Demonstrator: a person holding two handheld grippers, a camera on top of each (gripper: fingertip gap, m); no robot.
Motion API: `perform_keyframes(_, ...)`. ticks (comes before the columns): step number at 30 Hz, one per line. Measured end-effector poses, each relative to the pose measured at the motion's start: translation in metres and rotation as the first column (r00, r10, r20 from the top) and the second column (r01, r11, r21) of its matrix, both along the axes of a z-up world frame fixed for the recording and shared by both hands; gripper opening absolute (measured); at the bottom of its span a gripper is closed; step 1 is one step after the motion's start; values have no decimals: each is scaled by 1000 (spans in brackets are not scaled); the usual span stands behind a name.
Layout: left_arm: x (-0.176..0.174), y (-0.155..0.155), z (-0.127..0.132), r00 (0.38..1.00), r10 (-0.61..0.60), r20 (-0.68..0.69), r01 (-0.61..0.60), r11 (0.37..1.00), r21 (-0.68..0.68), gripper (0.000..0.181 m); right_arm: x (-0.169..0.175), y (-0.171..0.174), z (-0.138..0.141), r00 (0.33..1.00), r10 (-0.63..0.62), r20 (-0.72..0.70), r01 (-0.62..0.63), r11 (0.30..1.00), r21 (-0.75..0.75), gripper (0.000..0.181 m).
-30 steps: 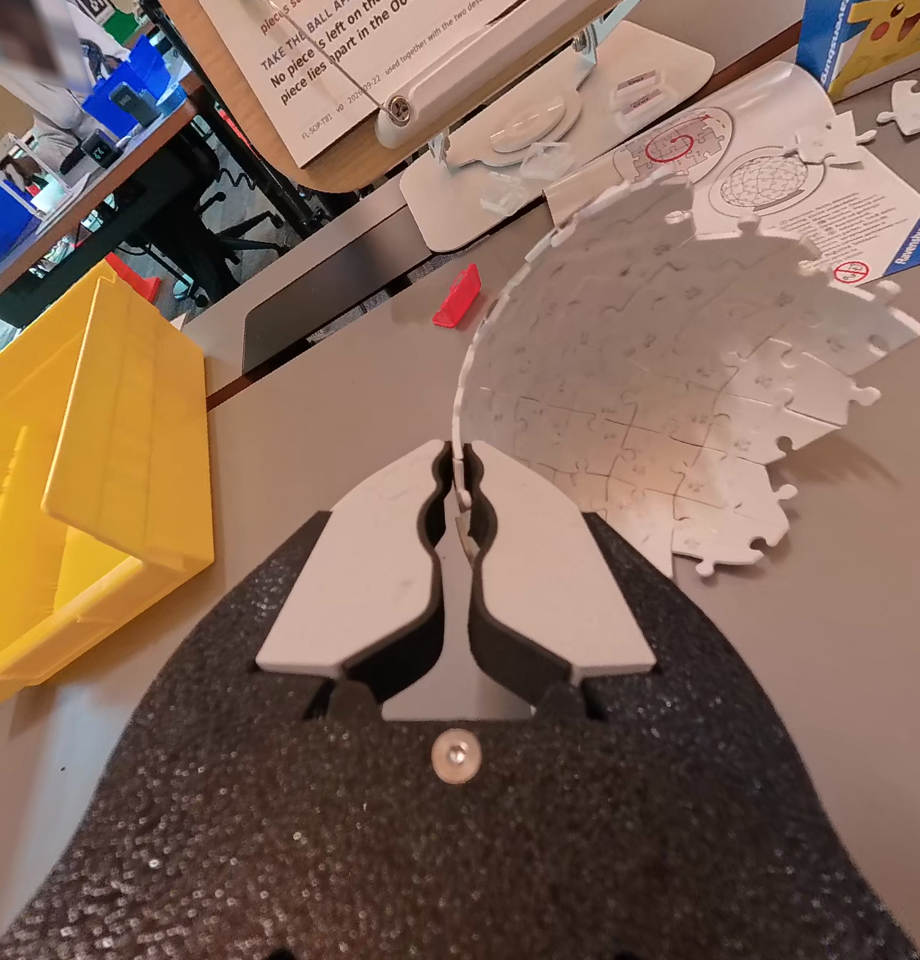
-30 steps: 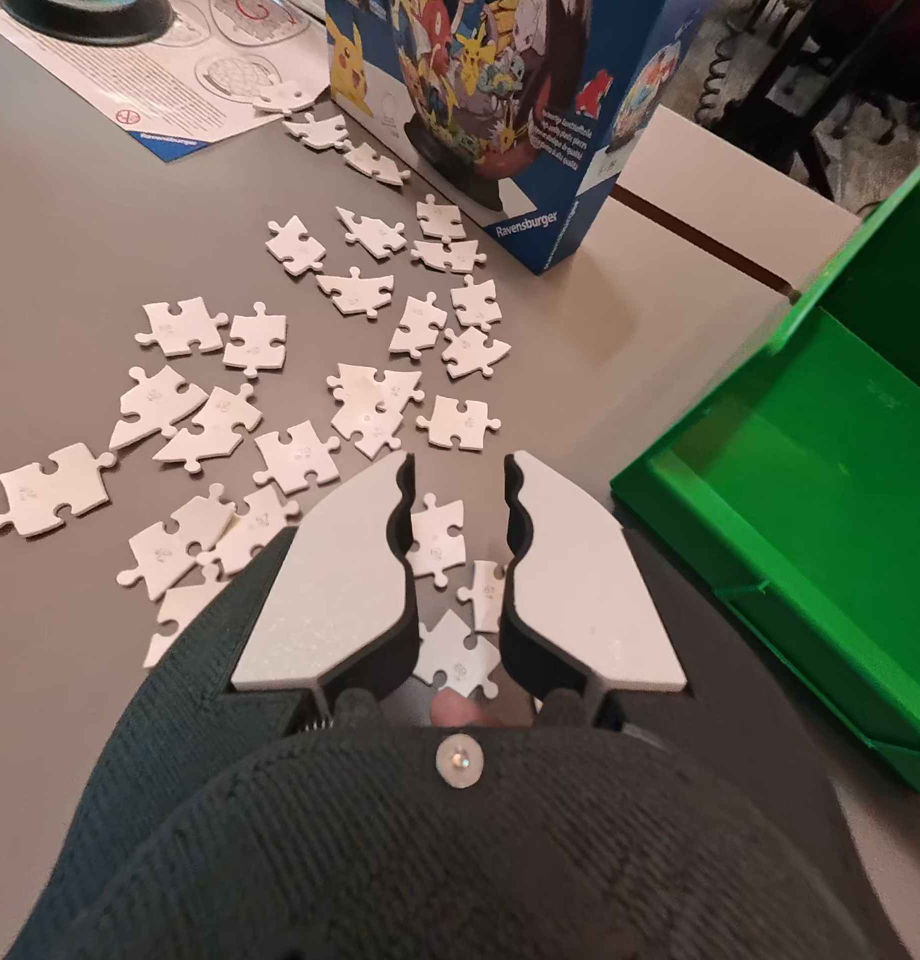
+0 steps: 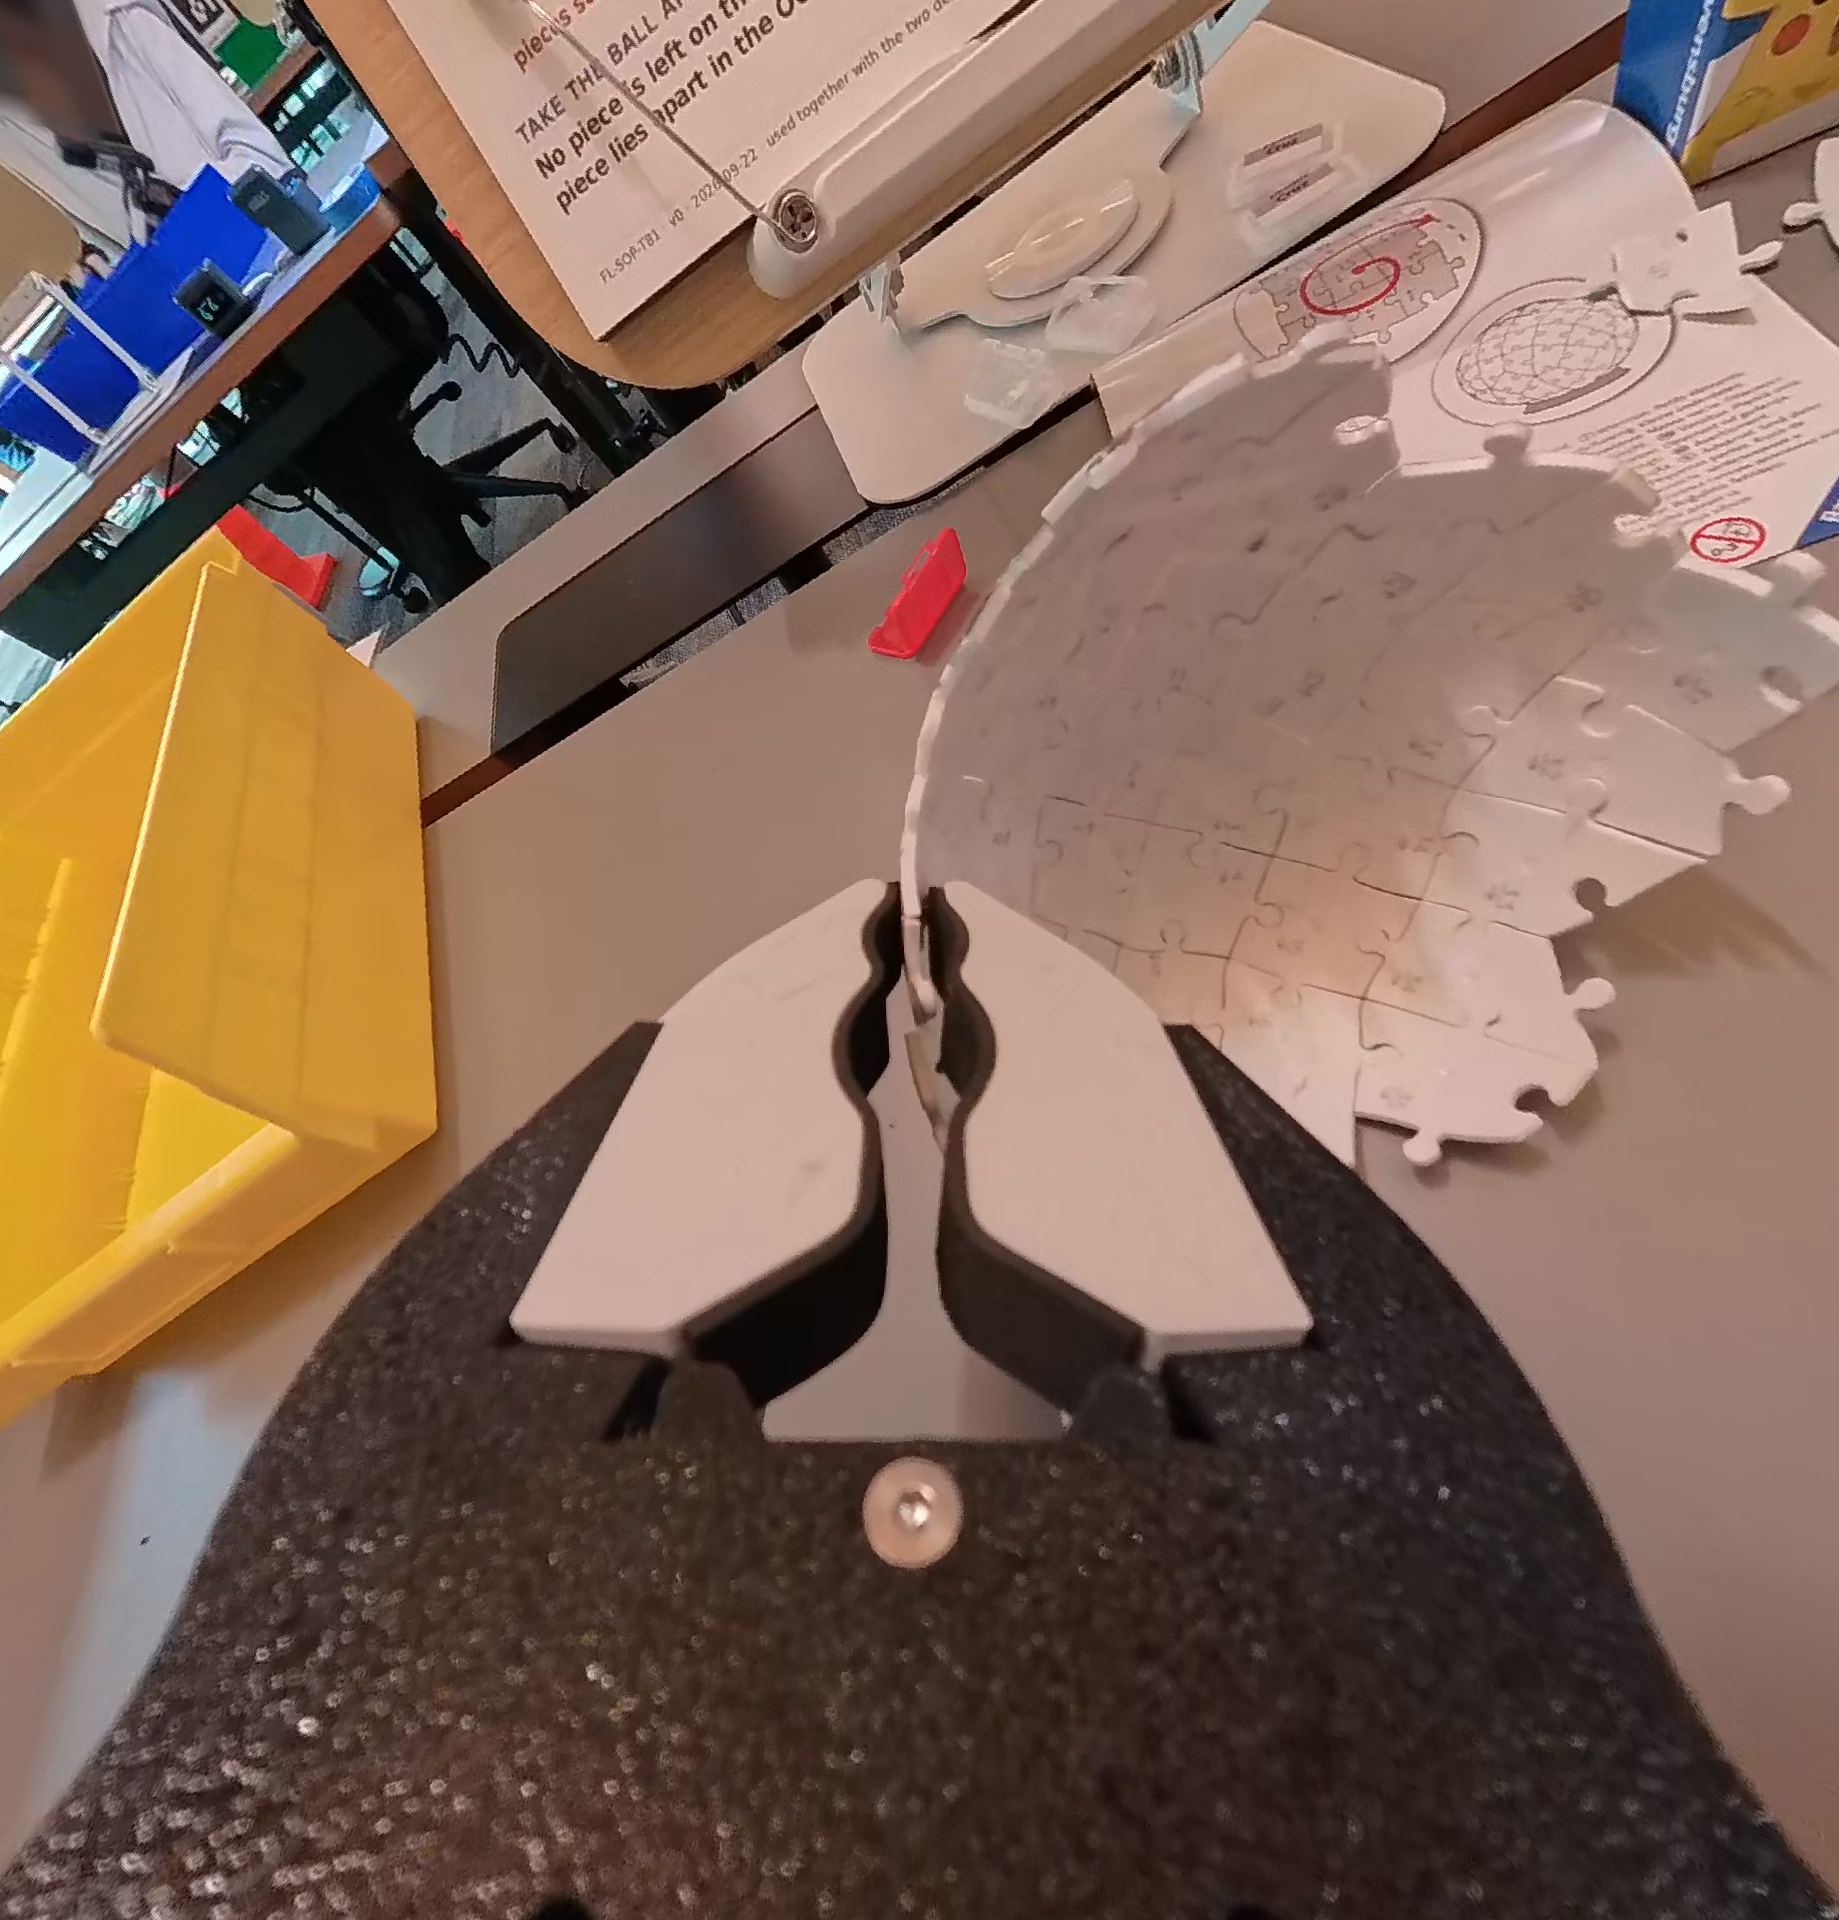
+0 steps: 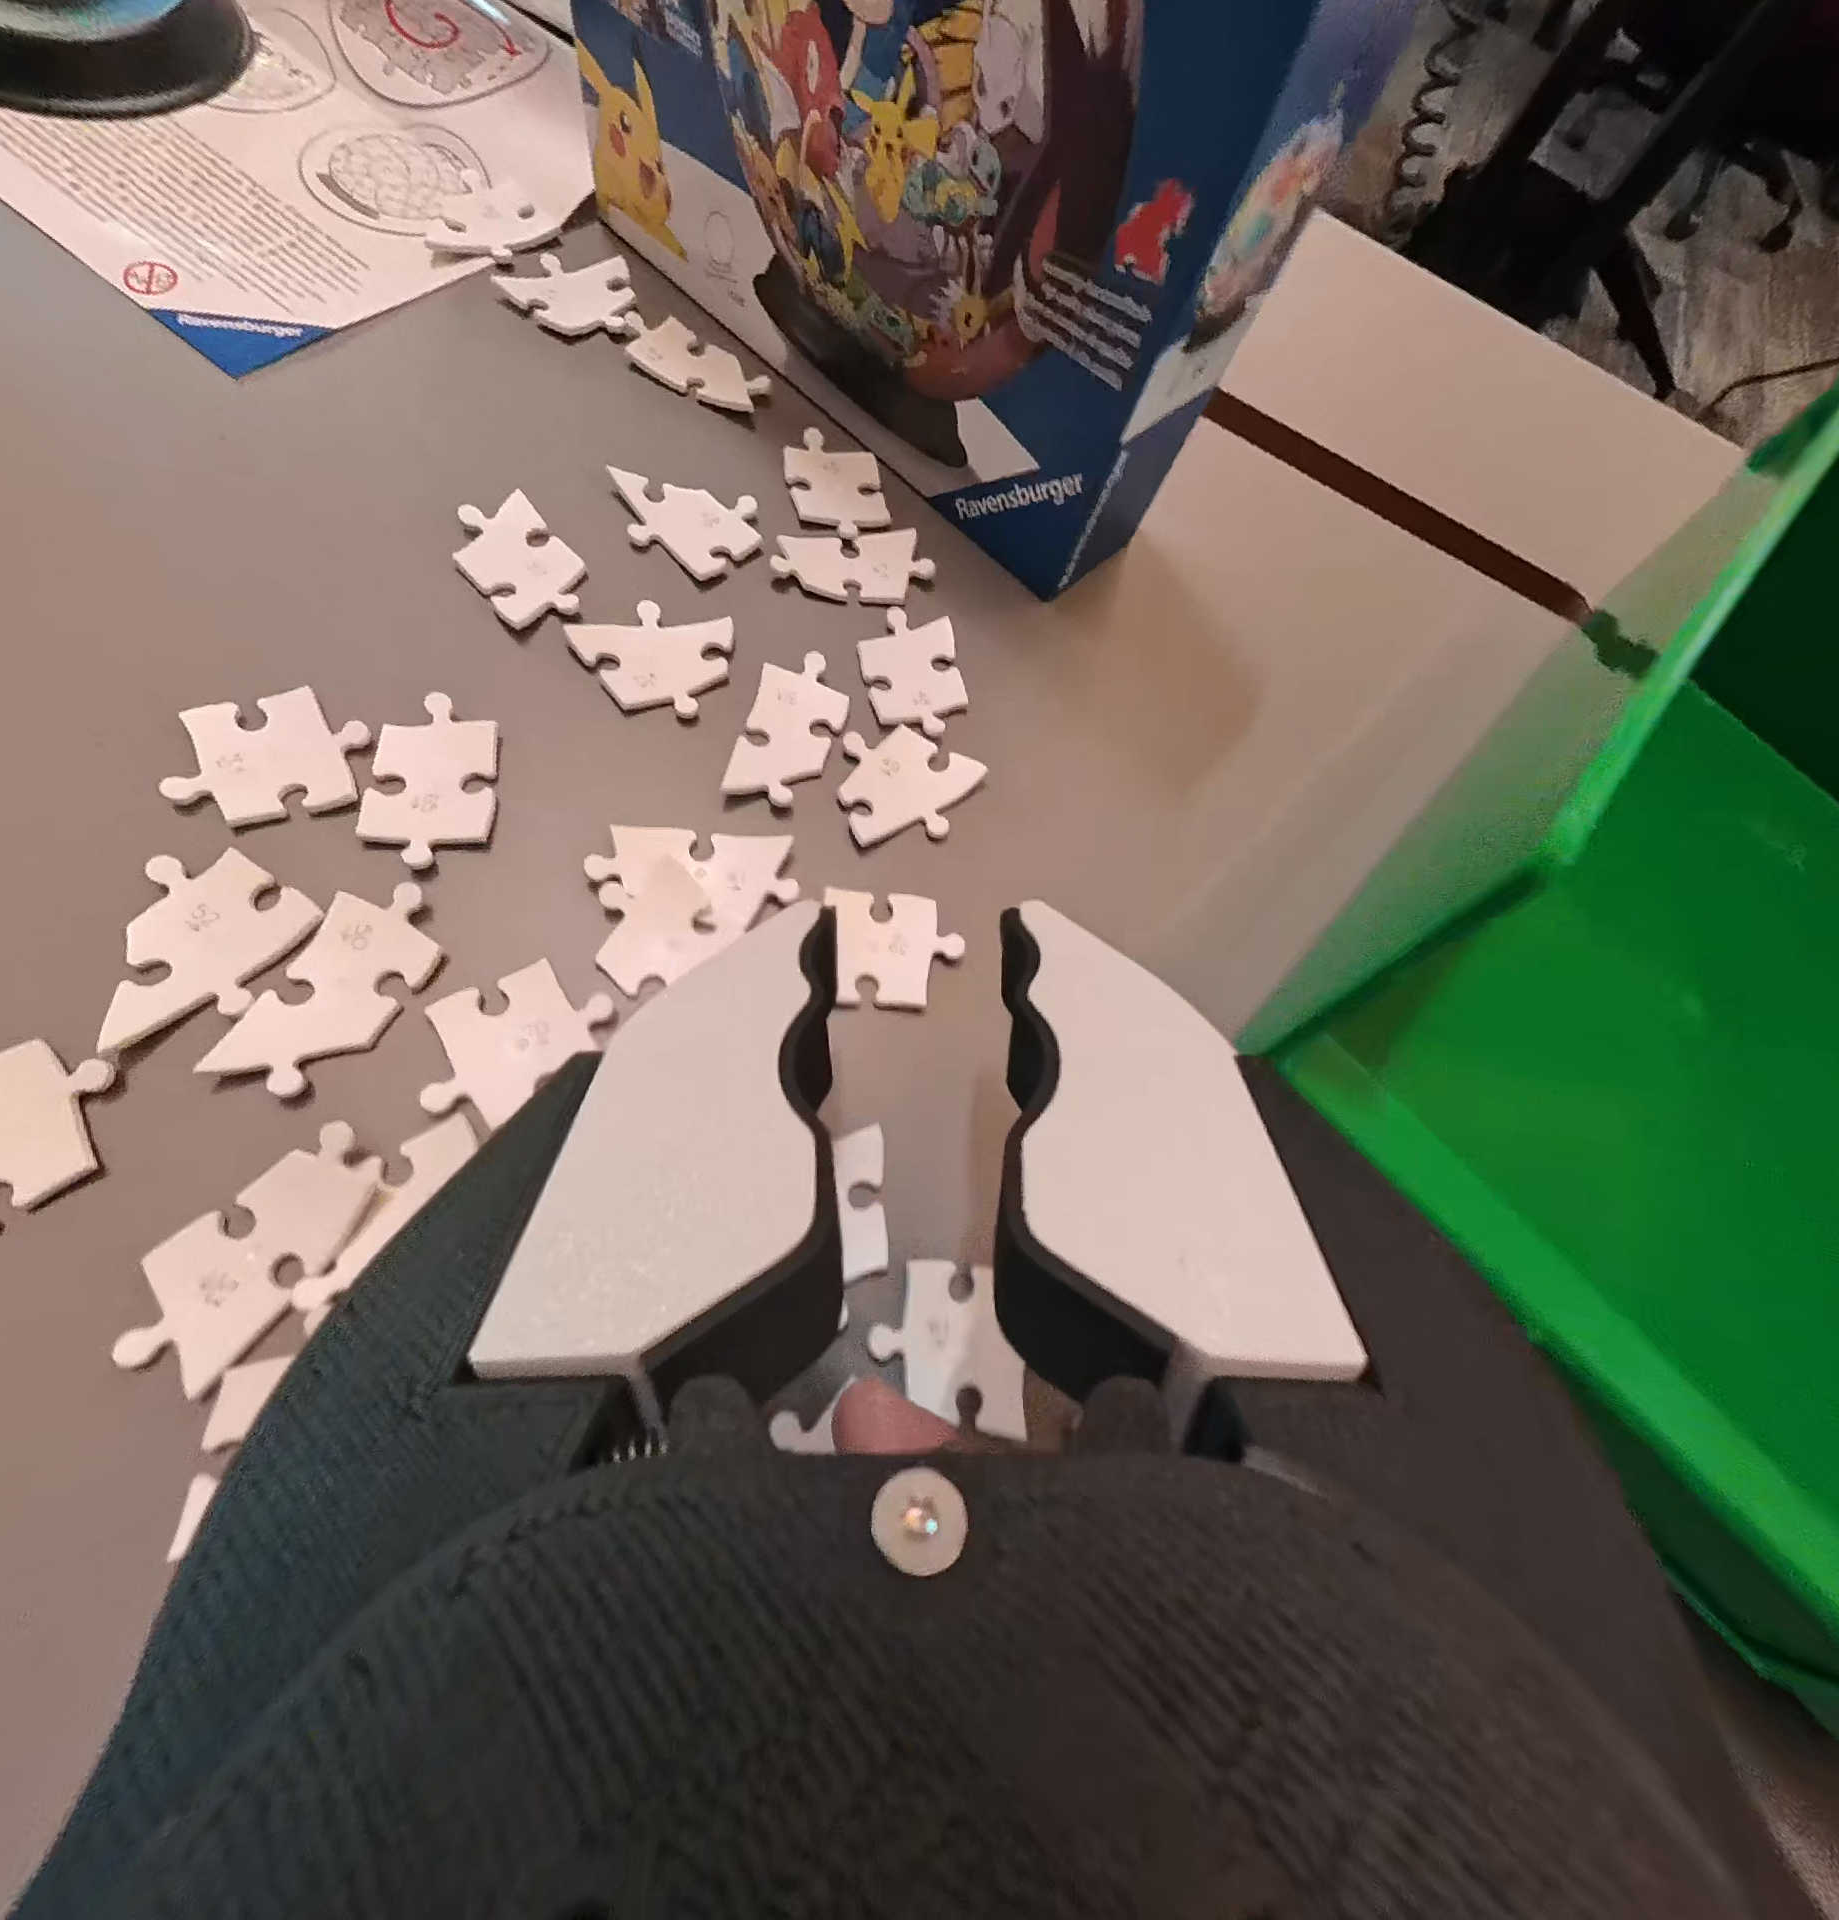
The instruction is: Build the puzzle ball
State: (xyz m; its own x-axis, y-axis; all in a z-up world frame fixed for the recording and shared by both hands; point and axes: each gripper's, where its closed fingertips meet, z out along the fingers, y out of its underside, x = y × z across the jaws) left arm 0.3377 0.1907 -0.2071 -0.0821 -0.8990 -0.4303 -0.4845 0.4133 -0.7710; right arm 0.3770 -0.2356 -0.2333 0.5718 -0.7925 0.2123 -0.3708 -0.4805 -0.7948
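Plastic bin (image 3: pixel 198 935) in yellow sits at the far left of the left wrist view, well apart from the work. Next comes the left gripper (image 3: pixel 920 925), its jaws pinched nearly together on the thin rim of the half-built puzzle ball (image 3: pixel 1310 790), a white curved shell of joined pieces that rests on the grey table (image 3: pixel 686 914) with its hollow side facing the camera and its ragged, knobbed edge on the right. Such a shell is probably light and fairly stiff along the seams yet easy to pop apart, so a grip on the finished smooth rim, as here, looks safer than one on the loose knobs. Beyond it lies the instruction sheet (image 3: pixel 1621 416). In the right wrist view, loose white pieces (image 4: pixel 271 758) are scattered face down across the left and middle of the table; they look thin, flat and slick, likely hard to pinch from above, better taken by an edge. The right gripper (image 4: pixel 915 935) is wide open and holds nothing, with one piece (image 4: pixel 884 945) just beyond its tips. The puzzle box (image 4: pixel 946 260) stands behind, and a green bin (image 4: pixel 1621 987) fills the right.
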Motion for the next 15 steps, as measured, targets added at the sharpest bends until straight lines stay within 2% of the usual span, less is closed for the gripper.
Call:
perform_keyframes(6, 0, 0, 0, 1000, 2, -2, -2, 1000, 0, 4, 18, 21, -6, 998, 60, -14, -61, 997, -37, 30)
perform_keyframes(10, 1, -1, 0, 1000, -1, -4, 1, 1000, 1, 4, 31, 32, -6, 997, 77, -20, -77, 997, -3, 30)
perform_keyframes(15, 2, -1, -1, 1000, -3, -4, 3, 1000, 0, 4, 34, 43, -15, 988, 138, -63, -139, 990, -21, 31)
